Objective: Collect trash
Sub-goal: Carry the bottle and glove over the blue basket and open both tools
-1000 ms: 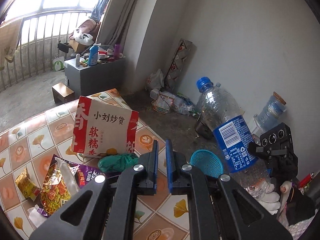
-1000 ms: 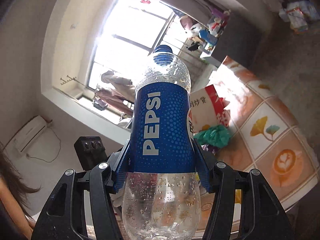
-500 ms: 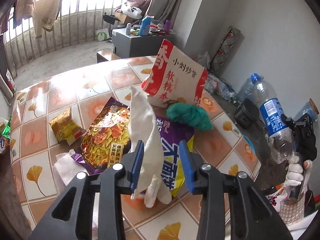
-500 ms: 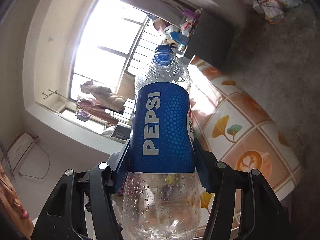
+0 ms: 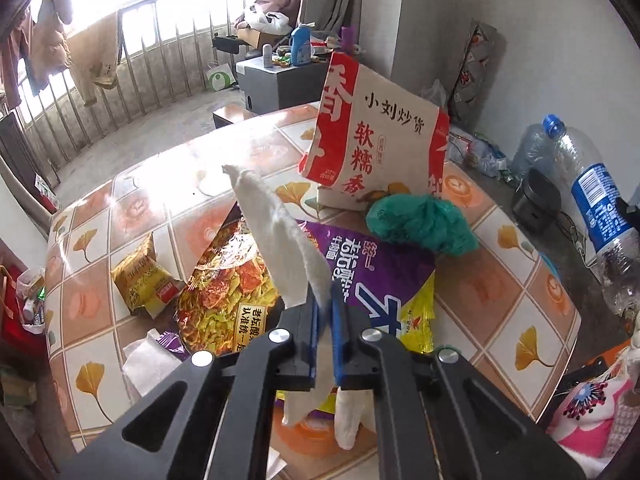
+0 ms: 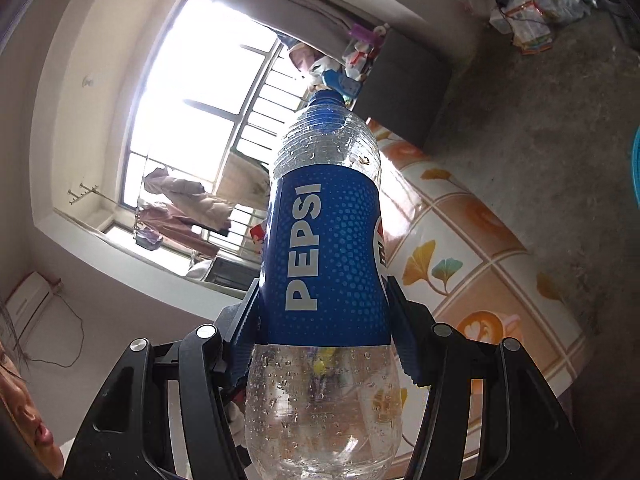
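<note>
A crumpled white tissue (image 5: 280, 240) stands up at centre frame over the snack wrappers on the tiled table (image 5: 540, 300), pinched between the nearly closed left fingers (image 5: 310, 320). The clear Pepsi bottle (image 6: 324, 248) with beaded droplets fills the right wrist view's centre, clamped at its label by the half-spread right fingers (image 6: 404, 332).

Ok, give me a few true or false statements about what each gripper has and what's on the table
1. The left gripper is shut on a white tissue. True.
2. The right gripper holds a green can. False: it grips a Pepsi bottle.
3. The bottle's blue cap is on. True.
4. The red and white snack bag lies flat on the table. False: it stands upright.
5. The green crumpled bag sits beside the red and white bag. True.
</note>
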`<state>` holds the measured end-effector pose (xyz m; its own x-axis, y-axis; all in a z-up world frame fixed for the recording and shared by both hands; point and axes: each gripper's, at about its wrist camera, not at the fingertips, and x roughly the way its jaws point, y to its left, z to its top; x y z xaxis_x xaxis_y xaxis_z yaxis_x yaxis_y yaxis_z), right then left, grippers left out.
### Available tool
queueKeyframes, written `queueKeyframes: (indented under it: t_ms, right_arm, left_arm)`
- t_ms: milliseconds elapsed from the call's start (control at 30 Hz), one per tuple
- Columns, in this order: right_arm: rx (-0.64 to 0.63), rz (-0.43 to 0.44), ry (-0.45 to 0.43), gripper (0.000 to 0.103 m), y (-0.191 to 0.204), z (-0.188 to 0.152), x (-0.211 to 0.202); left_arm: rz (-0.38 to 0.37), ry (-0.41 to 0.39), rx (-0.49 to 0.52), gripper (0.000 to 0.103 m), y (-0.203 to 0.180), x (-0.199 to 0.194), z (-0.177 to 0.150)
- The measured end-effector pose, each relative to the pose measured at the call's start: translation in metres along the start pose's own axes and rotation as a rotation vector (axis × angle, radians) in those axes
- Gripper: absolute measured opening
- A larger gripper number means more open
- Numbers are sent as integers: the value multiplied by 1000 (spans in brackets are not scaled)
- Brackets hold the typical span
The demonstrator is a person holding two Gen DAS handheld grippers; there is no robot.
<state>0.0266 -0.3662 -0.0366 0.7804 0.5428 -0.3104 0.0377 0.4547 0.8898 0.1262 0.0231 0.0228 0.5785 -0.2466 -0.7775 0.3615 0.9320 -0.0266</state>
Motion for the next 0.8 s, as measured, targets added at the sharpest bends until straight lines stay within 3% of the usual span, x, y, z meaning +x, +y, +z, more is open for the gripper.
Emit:
queueKeyframes:
  t_ms: [133, 233, 333, 400, 533, 667, 800]
  right_arm:
    - [18, -23, -72, 55, -10, 9, -20]
    - [47, -65, -161, 55, -22, 17, -45]
    - [93, -143, -267, 55, -39, 23, -74]
    - [144, -211, -326, 55, -54, 26, -93]
    - [261, -326, -417, 55, -88, 23, -127]
    - [362, -391, -455, 56, -124, 18, -144]
    - [469, -437, -433, 56, -163, 17, -143]
  left_arm:
    - [-80, -85, 41, 5, -17, -43, 25]
    - [-252, -135, 64, 5, -39, -69, 52]
    - [-426, -147, 135, 5, -85, -73, 76]
    - [-513, -130, 195, 5, -127, -63, 91]
    - [-604, -79, 307, 5, -221, -24, 114]
    - [-633, 27, 416, 6, -319, 29, 123]
    - [-640, 129, 536, 6, -399, 91, 120]
